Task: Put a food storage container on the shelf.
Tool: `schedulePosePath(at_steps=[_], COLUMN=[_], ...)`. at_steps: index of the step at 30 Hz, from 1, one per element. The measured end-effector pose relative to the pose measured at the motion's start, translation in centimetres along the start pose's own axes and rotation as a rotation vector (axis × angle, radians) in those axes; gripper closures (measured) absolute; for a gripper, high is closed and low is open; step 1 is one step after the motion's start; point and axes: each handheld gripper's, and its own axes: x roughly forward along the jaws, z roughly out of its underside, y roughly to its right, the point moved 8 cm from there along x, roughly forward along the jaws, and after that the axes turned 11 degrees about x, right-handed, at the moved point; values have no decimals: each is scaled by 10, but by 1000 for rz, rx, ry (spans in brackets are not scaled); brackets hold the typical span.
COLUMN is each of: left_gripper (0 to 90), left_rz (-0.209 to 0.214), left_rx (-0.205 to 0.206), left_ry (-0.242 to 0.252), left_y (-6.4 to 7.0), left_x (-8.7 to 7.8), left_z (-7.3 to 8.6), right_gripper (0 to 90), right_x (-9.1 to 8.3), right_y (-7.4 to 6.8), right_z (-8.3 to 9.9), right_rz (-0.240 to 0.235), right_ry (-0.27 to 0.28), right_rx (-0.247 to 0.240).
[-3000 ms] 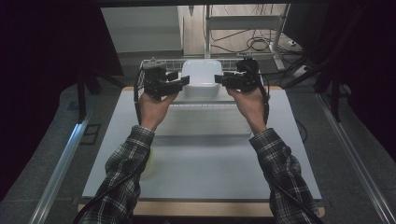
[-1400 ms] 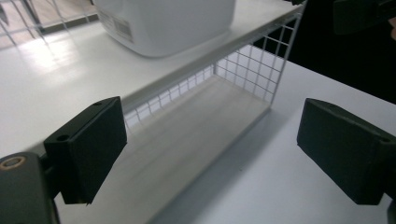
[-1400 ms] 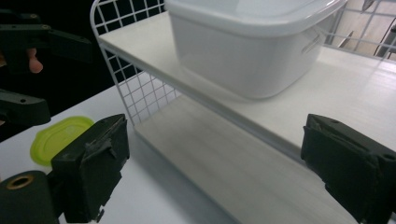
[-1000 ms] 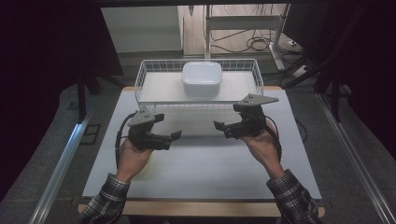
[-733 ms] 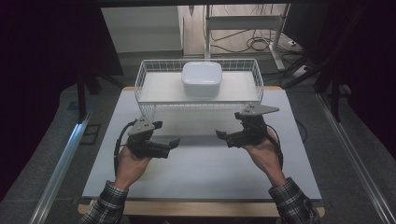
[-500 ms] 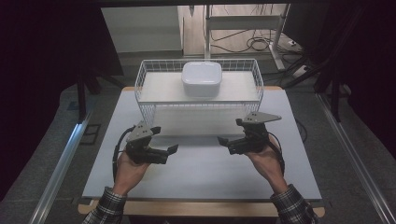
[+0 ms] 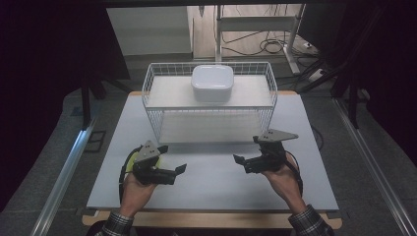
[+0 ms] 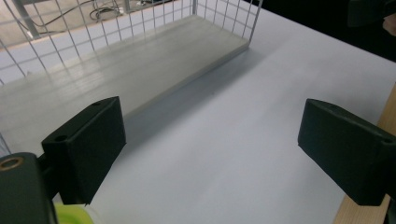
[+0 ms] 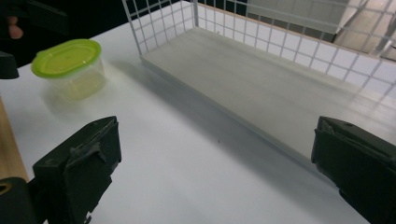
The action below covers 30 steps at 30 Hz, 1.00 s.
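Note:
A white wire rack (image 7: 153,78) stands at the back of the white table, with a white lidded box (image 7: 212,82) on its upper shelf. Its lower shelf board (image 8: 140,65) (image 9: 261,88) is bare. My left gripper (image 7: 172,158) (image 8: 210,149) hovers open and empty over the table's near left. A clear tub with a green lid (image 9: 70,65) sits just beside it, mostly hidden under that hand (image 7: 129,164). My right gripper (image 7: 247,150) (image 9: 215,168) is open and empty at the near right, in front of the rack.
The table (image 7: 211,184) has a wooden front edge (image 7: 211,219). Metal rails run along the floor on both sides. Behind the rack stand a shelf frame and cables (image 7: 268,46). Dark curtains close in left and right.
Both grippers have drawn back from the rack's top toward the table's near edge and dropped lower. The white box stays on the upper shelf. Both remain open.

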Motion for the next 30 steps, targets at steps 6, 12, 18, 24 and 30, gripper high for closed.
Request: schedulePosePath(at_steps=[6,12,18,24,30], left_gripper=[71,64,56,52,44], left_rz=[-7,-24,-40,-52,-51], left_rx=[-9,-13,-9,-2,9], left_ry=[-8,-23,-39,-56,-82], left_y=[2,5,10,17,21], left_x=[-1,-1,-2,0,6], left_z=[15,30,41,52,60], right_gripper=[0,0,0,0,0], right_x=[-5,-10,-11,-10,-9], right_y=[8,12,13,11,12], right_z=[19,34,51,67,81], right_rz=[35,46,59,63,69], right_ry=[4,2,-24,-53,-89], right_rx=[12,32,29,26,29])
